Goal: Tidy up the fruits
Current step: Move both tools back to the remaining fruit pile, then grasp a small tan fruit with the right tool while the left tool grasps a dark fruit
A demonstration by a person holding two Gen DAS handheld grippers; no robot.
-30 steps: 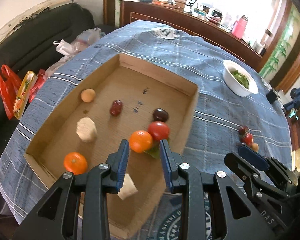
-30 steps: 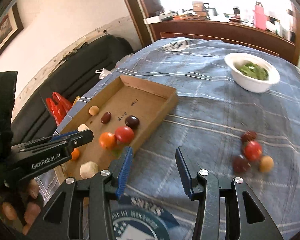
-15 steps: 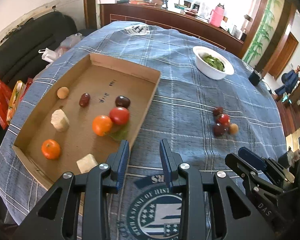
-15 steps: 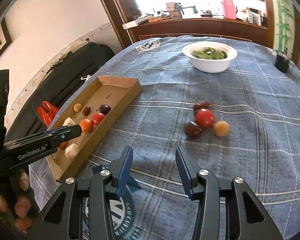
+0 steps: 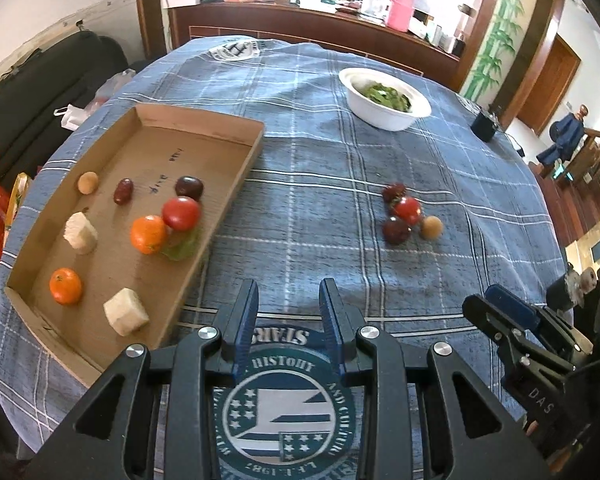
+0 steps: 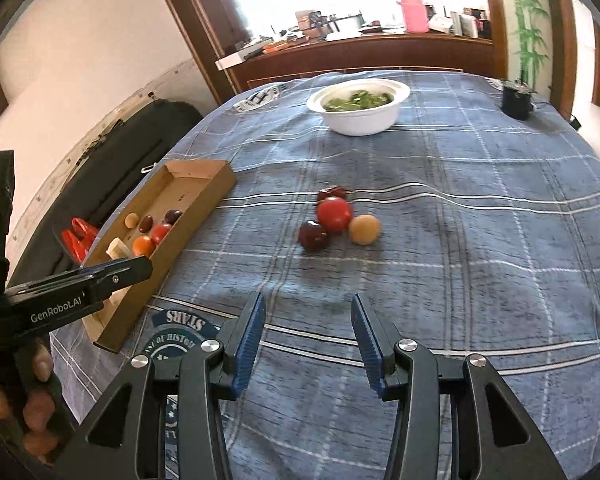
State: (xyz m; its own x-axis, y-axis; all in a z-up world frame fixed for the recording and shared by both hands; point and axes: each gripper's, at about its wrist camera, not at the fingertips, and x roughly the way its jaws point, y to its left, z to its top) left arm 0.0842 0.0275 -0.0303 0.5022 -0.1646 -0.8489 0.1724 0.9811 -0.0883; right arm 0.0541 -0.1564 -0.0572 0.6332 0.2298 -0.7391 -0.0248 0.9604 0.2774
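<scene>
1. Left gripper (image 5: 288, 300) hangs over the blue cloth (image 5: 324, 152) just right of the box (image 5: 220, 216), jaws spread, nothing between them.
2. Right gripper (image 6: 307, 320) hovers low over the cloth too, jaws wide apart and empty, pointed toward the loose fruit.
3. In the box: 2 oranges (image 5: 148, 234) (image 5: 65, 286), a tomato (image 5: 181, 213) touching the nearer-centre orange, a green leaf (image 5: 182, 246) under both.
4. Also in there: a dark plum (image 5: 189, 186), a red date (image 5: 123, 191), a small tan fruit (image 5: 88, 182) and 2 pale chunks (image 5: 80, 230) (image 5: 125, 311).
5. Out on the cloth, 4 pieces huddle together: a red tomato (image 6: 334, 214), a dark plum (image 6: 313, 236), a tan ball (image 6: 364, 229) and a dark red piece (image 6: 331, 192) behind.
6. A white bowl (image 6: 360, 118) of greens sits well beyond them.
</scene>
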